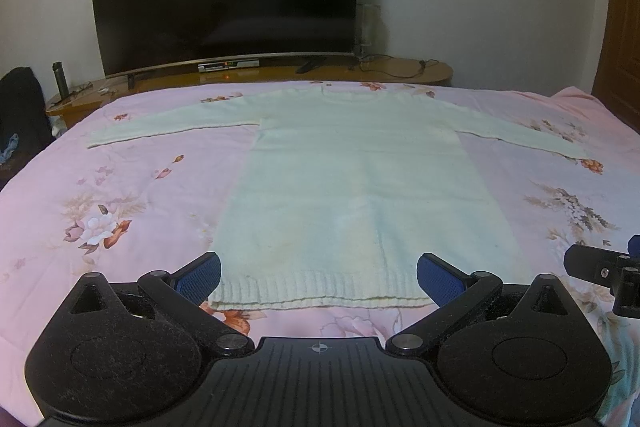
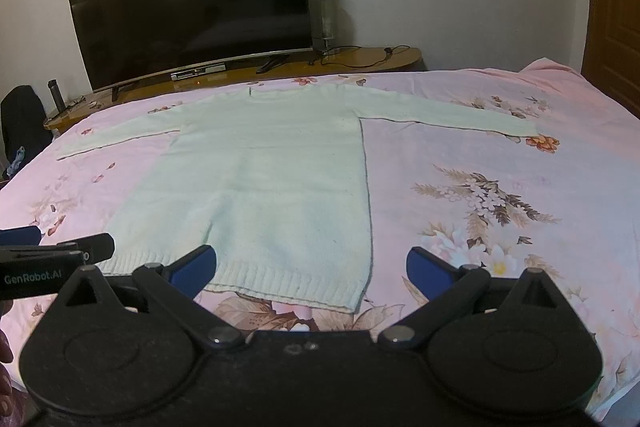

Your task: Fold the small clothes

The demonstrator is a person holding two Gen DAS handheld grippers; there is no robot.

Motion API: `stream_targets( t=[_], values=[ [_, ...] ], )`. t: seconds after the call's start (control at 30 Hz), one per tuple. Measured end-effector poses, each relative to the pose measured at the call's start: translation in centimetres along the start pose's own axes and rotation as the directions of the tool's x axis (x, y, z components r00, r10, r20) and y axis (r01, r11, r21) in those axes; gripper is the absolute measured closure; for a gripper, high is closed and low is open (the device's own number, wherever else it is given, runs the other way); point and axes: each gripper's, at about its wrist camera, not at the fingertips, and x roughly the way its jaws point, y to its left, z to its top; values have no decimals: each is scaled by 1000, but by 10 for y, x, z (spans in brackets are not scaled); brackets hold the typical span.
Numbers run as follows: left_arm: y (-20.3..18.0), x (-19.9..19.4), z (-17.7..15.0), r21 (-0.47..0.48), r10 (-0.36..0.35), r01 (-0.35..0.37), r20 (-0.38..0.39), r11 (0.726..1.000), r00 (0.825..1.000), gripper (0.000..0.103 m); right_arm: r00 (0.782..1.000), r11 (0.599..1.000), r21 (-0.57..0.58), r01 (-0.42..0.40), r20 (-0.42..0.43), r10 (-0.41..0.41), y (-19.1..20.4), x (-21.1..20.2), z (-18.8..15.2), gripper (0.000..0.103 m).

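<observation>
Sweater (image 1: 352, 187) flat, both hand-held grippers (image 1: 319, 277) (image 2: 311, 269) spread wide, "GenRobot.AI" lettering (image 2: 32, 278) only in right view.

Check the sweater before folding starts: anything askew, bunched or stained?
Sweater lies flat on the bedspread, both sleeves spread, hem nearest. One oddity: a faint yellowish patch above the hem, possibly a stain or lighting. Both claws are open, off the fabric.
</observation>
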Motion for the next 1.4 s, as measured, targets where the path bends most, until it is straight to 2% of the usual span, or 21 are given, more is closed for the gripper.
stream_targets(
  t=[1.4],
  values=[
    [0, 1, -2, -15, 8, -8, 0, 1000, 1000, 0, 1000, 1000, -15, -4, -1, 4, -2, 0, 1, 1]
  ],
)
